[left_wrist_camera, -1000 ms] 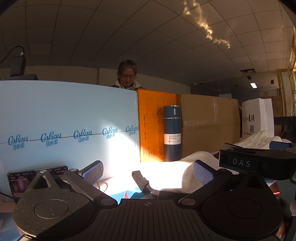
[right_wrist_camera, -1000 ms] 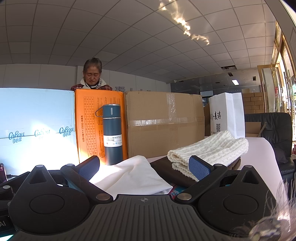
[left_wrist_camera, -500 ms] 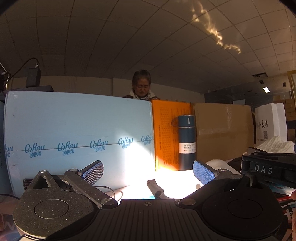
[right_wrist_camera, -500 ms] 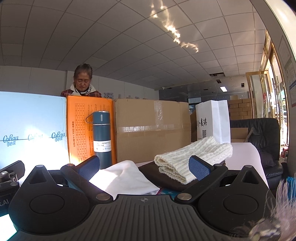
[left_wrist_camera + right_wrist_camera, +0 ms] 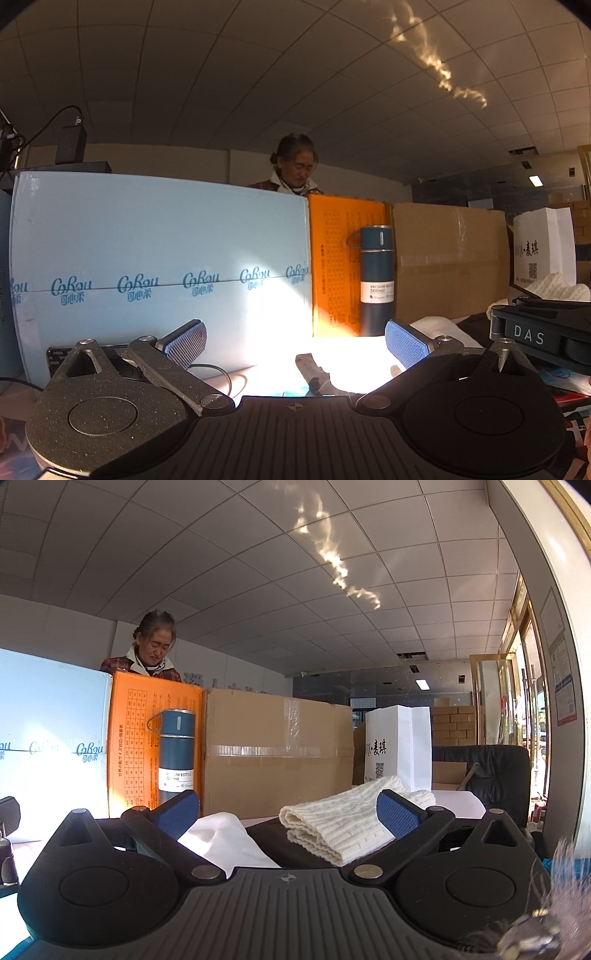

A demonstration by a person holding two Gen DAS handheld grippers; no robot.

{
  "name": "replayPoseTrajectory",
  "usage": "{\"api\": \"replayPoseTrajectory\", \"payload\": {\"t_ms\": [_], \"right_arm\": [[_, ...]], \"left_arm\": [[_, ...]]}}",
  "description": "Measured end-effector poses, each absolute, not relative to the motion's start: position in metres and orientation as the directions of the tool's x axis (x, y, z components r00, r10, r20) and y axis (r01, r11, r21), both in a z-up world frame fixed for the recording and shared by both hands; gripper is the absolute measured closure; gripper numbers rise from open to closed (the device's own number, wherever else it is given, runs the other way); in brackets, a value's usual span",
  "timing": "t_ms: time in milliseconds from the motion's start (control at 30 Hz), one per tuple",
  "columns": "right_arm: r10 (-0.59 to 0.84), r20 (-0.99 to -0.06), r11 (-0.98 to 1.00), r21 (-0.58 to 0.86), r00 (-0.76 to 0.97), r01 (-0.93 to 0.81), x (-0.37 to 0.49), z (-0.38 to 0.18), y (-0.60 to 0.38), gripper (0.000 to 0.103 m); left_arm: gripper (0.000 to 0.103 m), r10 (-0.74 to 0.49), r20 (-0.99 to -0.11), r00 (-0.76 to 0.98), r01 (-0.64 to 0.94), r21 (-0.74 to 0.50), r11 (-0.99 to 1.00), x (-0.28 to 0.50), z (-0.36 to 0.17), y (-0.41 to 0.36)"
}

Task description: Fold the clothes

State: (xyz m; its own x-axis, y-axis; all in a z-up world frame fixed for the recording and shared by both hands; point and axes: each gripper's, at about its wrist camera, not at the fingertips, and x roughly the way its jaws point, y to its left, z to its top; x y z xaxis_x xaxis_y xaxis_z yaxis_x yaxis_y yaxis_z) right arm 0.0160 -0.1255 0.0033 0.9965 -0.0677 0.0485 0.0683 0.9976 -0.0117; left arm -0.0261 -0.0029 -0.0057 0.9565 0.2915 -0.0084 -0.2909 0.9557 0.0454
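3 garments: a cream knit (image 5: 343,830), a white cloth (image 5: 225,840) and a dark brown piece (image 5: 273,840) lie on the bench (image 5: 458,799).
Cream knit: already doubled into a neat stack of layers, resting on the dark brown piece.
White cloth: lies flattish to the left of the knit, a smooth edge toward the camera; whether it is folded or merely spread I cannot tell.
Dark brown piece: mostly hidden under the knit, so its state is unclear.
Progress: at least 1 item looks folded. The scene fits either a pile with pieces yet to be folded or a finished job with both tools drawn back; the pictures do not settle which.
Right gripper (image 5: 288,812): jaws spread wide, nothing between them; held low and level, pointing at the garments.
Clothes relative to right jaws: the white cloth sits just ahead of the left finger, the knit just ahead of the right finger and partly behind its blue pad; neither touches the pads.
Left gripper (image 5: 295,341): jaws equally wide apart and empty.
Clothes relative to left jaws: sunlit white fabric (image 5: 432,326) lies ahead and right, past the right finger; a small dark object (image 5: 314,373) rests between the fingers, too glare-washed to name.
Backdrop: a blue flask (image 5: 176,755) stands behind, against an orange box (image 5: 129,746).
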Motion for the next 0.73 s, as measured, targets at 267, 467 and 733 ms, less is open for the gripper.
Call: {"api": "replayPoseTrajectory", "payload": {"t_ms": [267,467,733], "right_arm": [[-0.038,0.03,0.999,0.006,0.999,0.037,0.0178,0.0035,-0.1284,0.0],[-0.037,0.029,0.999,0.005,0.999,0.037,0.0179,0.0035,-0.1277,0.0],[-0.037,0.029,0.999,0.005,0.999,0.037,0.0177,0.0035,-0.1278,0.0]], "left_arm": [[0.0,0.293,-0.017,0.956,-0.293,0.035,0.956,-0.0245,-0.0061,-0.0006],[0.0,0.288,-0.016,0.957,-0.288,0.036,0.957,-0.024,-0.0061,-0.0007],[0.0,0.244,-0.013,0.97,-0.243,0.037,0.969,-0.0249,-0.0063,-0.0024]]}}
